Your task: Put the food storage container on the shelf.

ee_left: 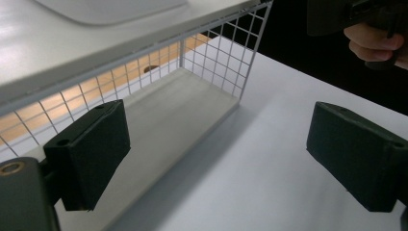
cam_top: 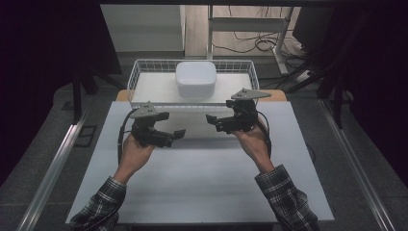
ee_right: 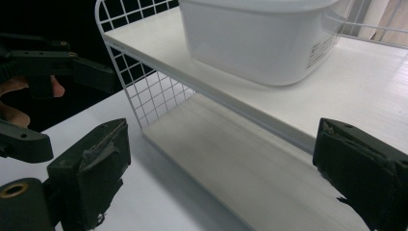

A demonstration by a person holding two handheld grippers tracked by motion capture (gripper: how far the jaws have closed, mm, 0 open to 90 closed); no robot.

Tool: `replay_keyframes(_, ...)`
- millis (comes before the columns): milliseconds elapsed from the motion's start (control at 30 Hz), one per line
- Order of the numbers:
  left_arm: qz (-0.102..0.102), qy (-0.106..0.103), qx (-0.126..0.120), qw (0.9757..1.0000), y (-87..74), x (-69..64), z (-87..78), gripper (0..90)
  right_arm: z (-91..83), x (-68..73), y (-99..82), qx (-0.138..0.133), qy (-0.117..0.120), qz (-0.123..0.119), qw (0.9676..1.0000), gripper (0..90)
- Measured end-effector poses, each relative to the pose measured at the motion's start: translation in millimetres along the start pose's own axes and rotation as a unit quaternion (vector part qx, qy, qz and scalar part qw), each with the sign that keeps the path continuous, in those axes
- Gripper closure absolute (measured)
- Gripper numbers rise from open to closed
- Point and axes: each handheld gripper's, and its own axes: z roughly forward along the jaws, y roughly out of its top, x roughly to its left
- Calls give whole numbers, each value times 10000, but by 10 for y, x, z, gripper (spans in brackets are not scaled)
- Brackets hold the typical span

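high view is showing the left gripper (cam_top: 180,134) and right gripper (cam_top: 210,119) hanging released, gripping nothing; wire rack (cam_top: 137,72) with white tub (cam_top: 195,77) is waiting ahead, so reaching slowly and level seems best.

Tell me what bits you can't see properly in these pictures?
- The white tub: its lid is shut, so the high view can't show what's inside.
- The tub's label: too small and slanted to read in the right gripper view.
- The wire rack: the top shelf hides its lower shelf in the high view.
- The right tool: the left gripper view's top edge cuts it off.
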Motion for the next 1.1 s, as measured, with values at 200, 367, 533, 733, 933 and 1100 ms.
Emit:
replay_keyframes(200, 13, 1, 97, 10000, -132, -62, -11, 71, -26, 44, -131, 60, 30, -101, 9999, 41)
replay_keyframes(367, 58, -13, 238, 9997, -278, -106, 24, 65, -35, 66, -277, 147, 12, -155, 9998, 19)
replay_keyframes(533, -68, -106, 209, 9997, -418, -129, 33, 65, -40, 83, -439, 236, 21, -156, 9996, 5)
replay_keyframes(733, -107, -136, 333, 9993, -564, -175, 51, 68, -73, 103, -687, 315, 76, -71, 9994, 1)
replay_keyframes(933, -182, -159, 353, 9991, -649, -224, 27, 71, -108, 131, -840, 451, 30, -171, 9988, 1)
replay_keyframes(1100, -223, -170, 422, 9987, -738, -252, 10, 75, -143, 161, -902, 443, 18, -130, 9989, 1)
